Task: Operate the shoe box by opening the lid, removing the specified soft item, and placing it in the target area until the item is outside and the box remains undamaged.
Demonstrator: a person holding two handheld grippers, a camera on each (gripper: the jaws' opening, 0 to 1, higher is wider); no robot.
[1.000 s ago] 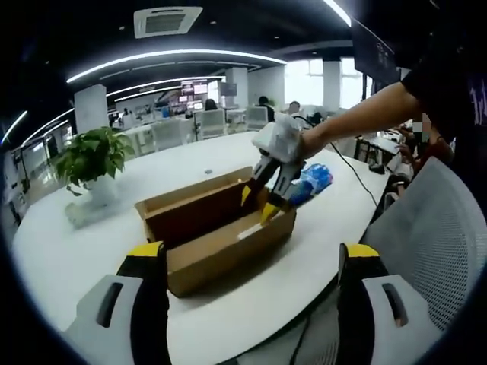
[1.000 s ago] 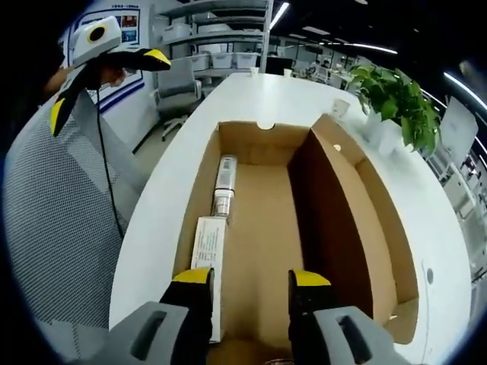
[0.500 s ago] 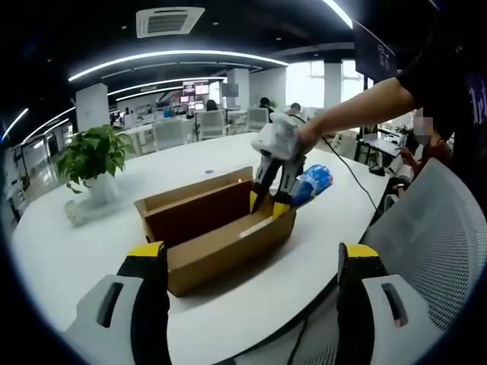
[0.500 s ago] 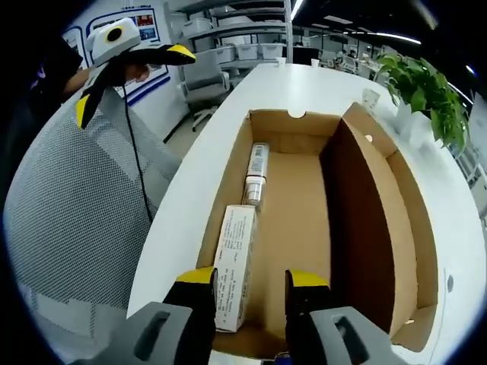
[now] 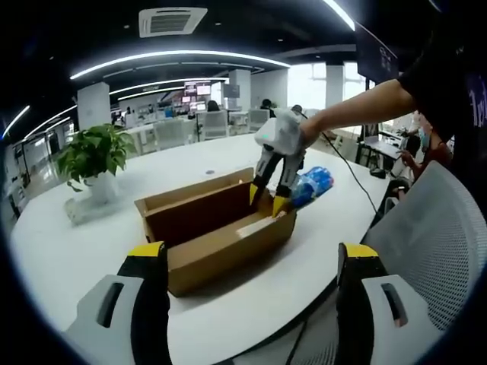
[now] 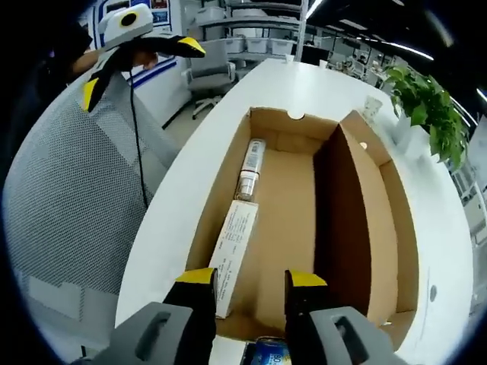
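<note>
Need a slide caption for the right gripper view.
Open right gripper above the open brown cardboard shoe box holding a long white carton and a silver tube.

Open cardboard shoe box [image 6: 304,228], lid [image 6: 396,236] upright.

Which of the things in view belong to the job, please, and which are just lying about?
Job: box with its lid open; right gripper above it; blue packet beside it.
Lying about: plant, chair, carton and tube inside the box.
</note>
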